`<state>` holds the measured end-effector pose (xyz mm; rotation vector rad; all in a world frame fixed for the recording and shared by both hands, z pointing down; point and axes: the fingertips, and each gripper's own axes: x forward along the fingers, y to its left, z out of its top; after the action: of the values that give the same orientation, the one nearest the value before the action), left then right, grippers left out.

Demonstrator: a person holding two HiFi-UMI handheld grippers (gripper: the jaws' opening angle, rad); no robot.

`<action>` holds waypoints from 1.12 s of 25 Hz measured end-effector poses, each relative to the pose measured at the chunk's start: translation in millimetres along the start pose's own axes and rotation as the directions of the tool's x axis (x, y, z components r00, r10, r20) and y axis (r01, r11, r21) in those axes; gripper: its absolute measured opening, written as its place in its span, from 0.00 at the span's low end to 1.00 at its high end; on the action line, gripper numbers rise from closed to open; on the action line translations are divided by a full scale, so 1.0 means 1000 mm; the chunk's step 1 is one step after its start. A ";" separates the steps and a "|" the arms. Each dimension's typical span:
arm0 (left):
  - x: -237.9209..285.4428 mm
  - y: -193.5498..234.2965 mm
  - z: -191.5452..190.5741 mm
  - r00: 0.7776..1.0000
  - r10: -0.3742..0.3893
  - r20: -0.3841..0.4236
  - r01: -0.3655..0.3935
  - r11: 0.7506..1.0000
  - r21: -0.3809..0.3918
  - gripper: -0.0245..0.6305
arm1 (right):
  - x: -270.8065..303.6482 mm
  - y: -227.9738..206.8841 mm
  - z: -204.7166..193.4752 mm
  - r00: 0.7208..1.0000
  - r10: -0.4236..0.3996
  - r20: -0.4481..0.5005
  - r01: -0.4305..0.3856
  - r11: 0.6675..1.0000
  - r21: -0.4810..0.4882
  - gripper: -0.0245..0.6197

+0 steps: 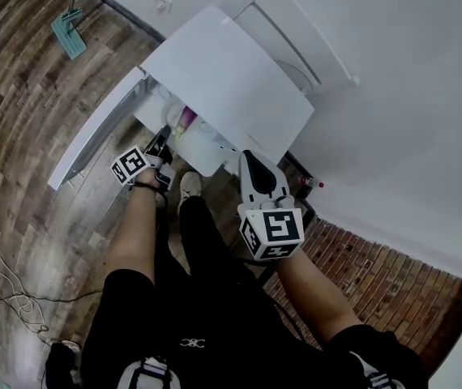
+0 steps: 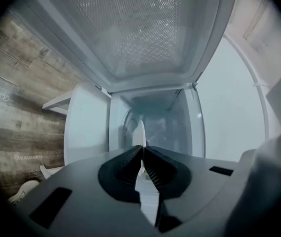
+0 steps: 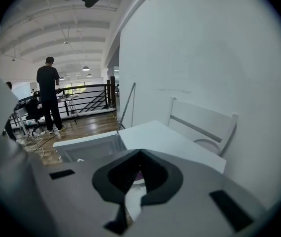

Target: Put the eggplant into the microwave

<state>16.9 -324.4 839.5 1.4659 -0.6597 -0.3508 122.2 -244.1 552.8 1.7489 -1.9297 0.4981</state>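
Observation:
The white microwave stands with its door swung open to the left. A purple eggplant shows at the mouth of the cavity, on something white. My left gripper reaches in beside it. In the left gripper view its jaws are shut on a thin white plate edge, with the cavity straight ahead. My right gripper hangs in front of the microwave's right side, its tips together with nothing held. A purple sliver of the eggplant shows below them.
A white chair stands behind the microwave against the wall. A mop leans at the far left, and cables lie on the wood floor. A red-capped bottle sits low on the right. A person stands far off.

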 end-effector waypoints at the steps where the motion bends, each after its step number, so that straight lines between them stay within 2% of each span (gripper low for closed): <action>1: 0.006 0.001 -0.001 1.000 -0.001 0.002 0.001 1.000 0.000 0.07 | 0.003 -0.003 -0.002 1.000 0.004 -0.006 -0.004 1.000 0.001 0.06; 11: 0.061 0.003 -0.007 1.000 0.023 0.021 -0.023 1.000 0.008 0.07 | 0.022 -0.035 -0.004 0.999 0.038 -0.026 -0.039 0.999 -0.008 0.06; 13: 0.070 0.004 -0.009 0.999 0.052 0.010 -0.053 0.997 0.050 0.07 | 0.023 -0.042 -0.004 0.999 0.040 -0.031 -0.040 0.999 -0.008 0.06; 16: 0.081 0.005 -0.009 0.992 0.128 0.004 -0.126 0.972 0.198 0.07 | 0.025 -0.051 -0.004 0.998 0.046 -0.037 -0.047 0.999 -0.019 0.06; 18: 0.085 0.007 -0.008 0.983 0.184 0.017 -0.180 0.933 0.311 0.07 | 0.027 -0.058 -0.005 0.998 0.051 -0.043 -0.052 0.998 -0.026 0.06; 20: 0.087 0.010 -0.005 0.968 0.249 0.041 -0.242 0.872 0.425 0.07 | 0.030 -0.064 -0.007 0.997 0.058 -0.055 -0.060 0.998 -0.028 0.06; 24: 0.086 0.015 0.003 0.915 0.389 0.111 -0.367 0.683 0.632 0.14 | 0.039 -0.068 -0.013 0.991 0.098 -0.094 -0.098 0.995 0.000 0.06; 26: 0.088 0.014 0.007 0.898 0.414 0.149 -0.395 0.609 0.688 0.17 | 0.043 -0.068 -0.017 0.988 0.114 -0.109 -0.114 0.993 0.007 0.06; 28: 0.087 0.015 0.012 0.884 0.430 0.185 -0.419 0.551 0.721 0.21 | 0.046 -0.065 -0.021 0.985 0.124 -0.117 -0.124 0.992 0.006 0.06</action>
<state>74.6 -384.4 870.9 2.0056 -1.2189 0.3853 186.4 -276.9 592.8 1.5692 -1.9627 0.6287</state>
